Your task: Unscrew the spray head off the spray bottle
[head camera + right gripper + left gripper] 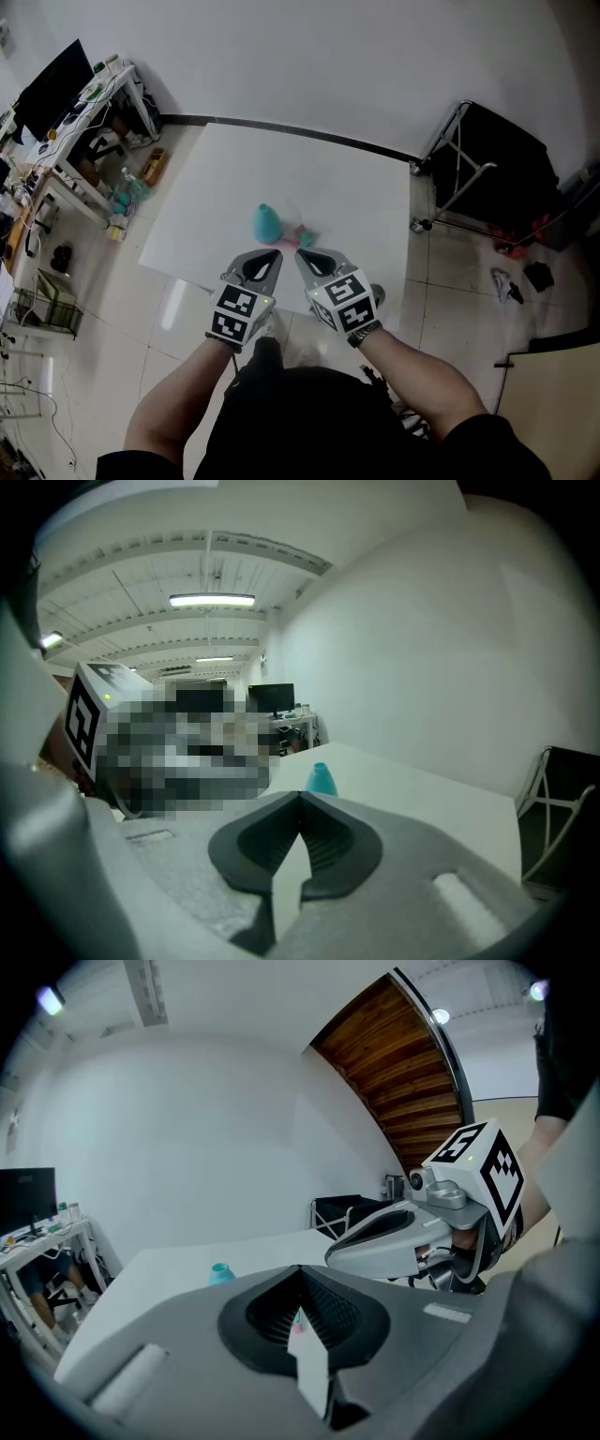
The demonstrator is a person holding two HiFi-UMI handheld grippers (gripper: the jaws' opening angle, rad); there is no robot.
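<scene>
Grippers: two, left gripper [277, 253] and right gripper [300, 253]
Bottles: one teal bottle [266, 223]
Spray heads: one pink spray head [306, 236]
Tables: one white table [356, 187]

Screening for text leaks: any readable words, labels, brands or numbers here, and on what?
No readable text in any view.
Black-and-white marker cube on the left gripper, likewise the right gripper: square patterns only, no letters.
Teal plastic spray bottle: no label visible.
Cluttered white desk: items too small to read.

lite: bright, even | src: ceiling tubes [212, 600] | edges: fisheye warp, vignette
</scene>
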